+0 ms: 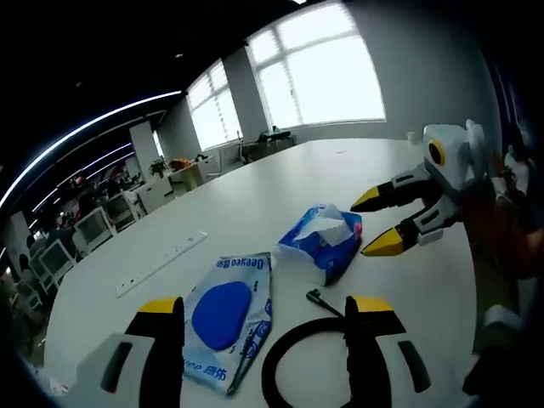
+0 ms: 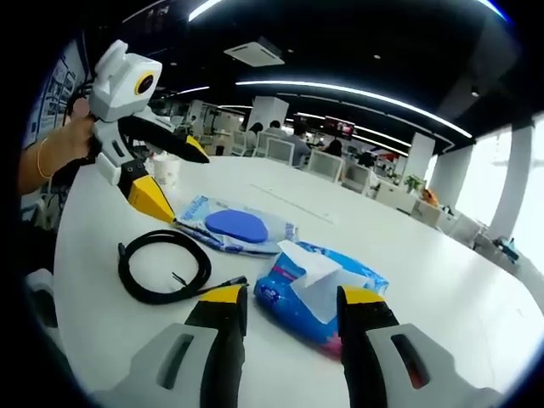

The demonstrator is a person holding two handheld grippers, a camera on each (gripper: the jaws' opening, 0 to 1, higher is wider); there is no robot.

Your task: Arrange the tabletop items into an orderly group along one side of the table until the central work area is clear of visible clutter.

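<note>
1. Right claw (image 2: 280,319): released, jaws apart, nothing between. Straddling the near end of the tissue pack (image 2: 319,293), pack dead ahead, just beyond the tips.
2. Tissue pack long axis: runs away and to the right from the right claw in the right gripper view, white sheet sticking up from the slot. Crosswise grip on the near end looks workable.
3. Left claw (image 1: 263,327): also released, empty. Hovering over the black cable loop (image 1: 297,365) and the blue wipes pouch (image 1: 228,319); tissue pack (image 1: 321,240) further ahead, slightly right.
4. Nearer arm for the tissue pack: right, clearly. In the left gripper view, right claw (image 1: 378,223) tips sitting just beside the pack's far edge.
5. Wipes pouch flat on the counter (image 1: 357,161), touching or just beside the tissue pack; cannot tell which.
6. Farther out: long white strip (image 1: 161,263) lying flat, well apart from the cluster.
7. Judgement: clutter mid-counter, grouping not yet done.
</note>
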